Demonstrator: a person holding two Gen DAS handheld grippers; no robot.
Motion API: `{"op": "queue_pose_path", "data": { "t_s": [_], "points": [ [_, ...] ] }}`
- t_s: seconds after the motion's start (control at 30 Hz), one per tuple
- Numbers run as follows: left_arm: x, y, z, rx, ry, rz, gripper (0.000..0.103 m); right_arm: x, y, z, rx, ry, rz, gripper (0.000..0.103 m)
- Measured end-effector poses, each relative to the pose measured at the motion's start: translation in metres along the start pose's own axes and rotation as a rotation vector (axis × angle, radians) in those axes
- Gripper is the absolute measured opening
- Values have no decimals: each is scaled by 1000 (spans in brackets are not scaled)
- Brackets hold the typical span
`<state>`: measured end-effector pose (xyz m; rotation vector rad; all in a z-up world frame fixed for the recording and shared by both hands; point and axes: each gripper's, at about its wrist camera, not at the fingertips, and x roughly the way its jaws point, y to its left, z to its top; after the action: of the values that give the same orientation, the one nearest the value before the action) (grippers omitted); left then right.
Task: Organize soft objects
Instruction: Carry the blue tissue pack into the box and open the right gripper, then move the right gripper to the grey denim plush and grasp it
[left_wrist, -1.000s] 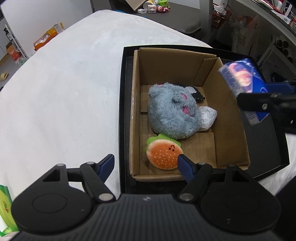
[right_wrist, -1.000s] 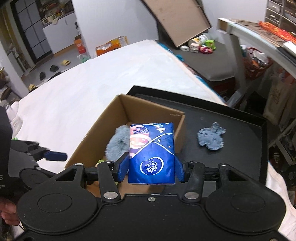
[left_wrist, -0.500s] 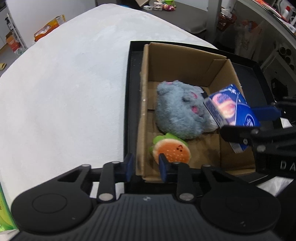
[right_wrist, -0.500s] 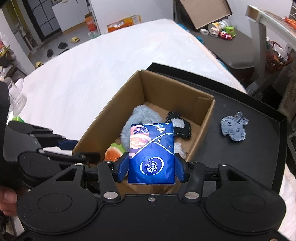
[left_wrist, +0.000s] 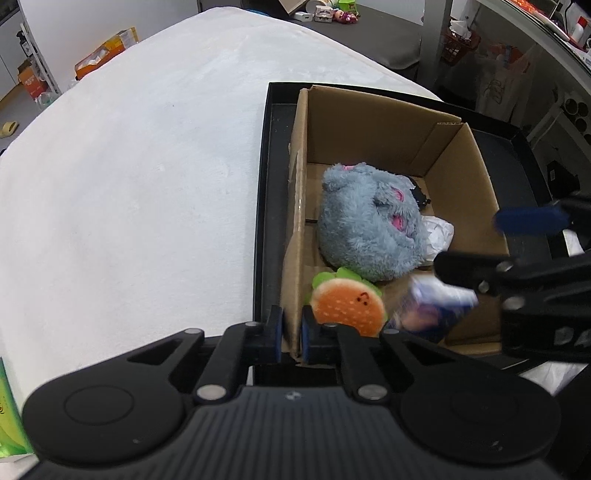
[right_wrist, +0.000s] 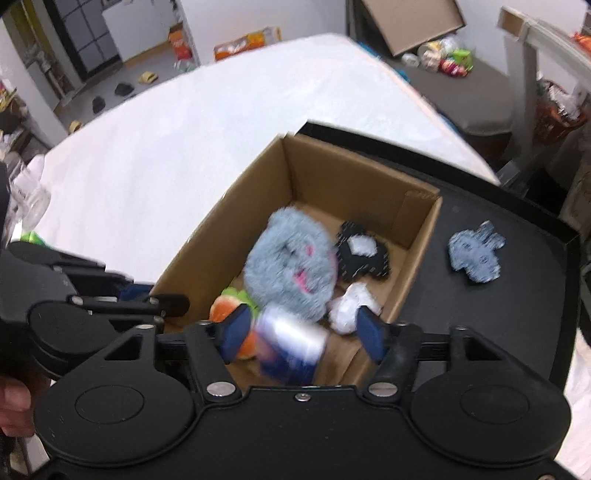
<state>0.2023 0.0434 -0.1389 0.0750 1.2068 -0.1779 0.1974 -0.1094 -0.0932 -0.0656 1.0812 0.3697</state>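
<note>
Blue tissue pack (right_wrist: 290, 345) is motion-blurred at lower centre, print unreadable. Black felt piece (left_wrist: 417, 192) mostly hidden behind grey plush toy (left_wrist: 365, 225). Green box (left_wrist: 9, 417) cut off at frame's lower left edge.

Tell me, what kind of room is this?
Probably a cluttered workroom or storage space set up for recording, not a tidy home. A white-covered table holds a black tray with a cardboard box of soft toys; cartons and shoes litter the floor, and shelves line one side.

Both wrist cameras look steeply down from close above, from opposite sides, sharing the cardboard box (left_wrist: 373, 122) (right_wrist: 354, 173).
</note>
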Motion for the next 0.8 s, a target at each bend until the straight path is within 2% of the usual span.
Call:
{"op": "queue_pose_path", "data": {
  "t_s": [0.03, 0.07, 0.27, 0.47, 0.7, 0.8],
  "points": [
    [-1, -1, 0, 2, -1, 3, 9, -4, -3, 1, 13, -17, -5, 79],
    [-1, -1, -1, 5, -2, 5, 9, -7, -5, 2, 24, -33, -10, 80],
    [-8, -8, 0, 20, -26, 33, 9, -19, -16, 2, 44, -73, -35, 82],
    [-10, -14, 2, 28, -22, 54, 11, -24, -23, -5, 45, -74, -41, 82],
    [-9, -21, 8, 33, -11, 79, 16, -33, -41, -11, 77, -97, -60, 82],
    [-9, -21, 12, 21, -13, 75, 24, -39, -47, -14, 62, -131, -72, 82]
  ]
}}
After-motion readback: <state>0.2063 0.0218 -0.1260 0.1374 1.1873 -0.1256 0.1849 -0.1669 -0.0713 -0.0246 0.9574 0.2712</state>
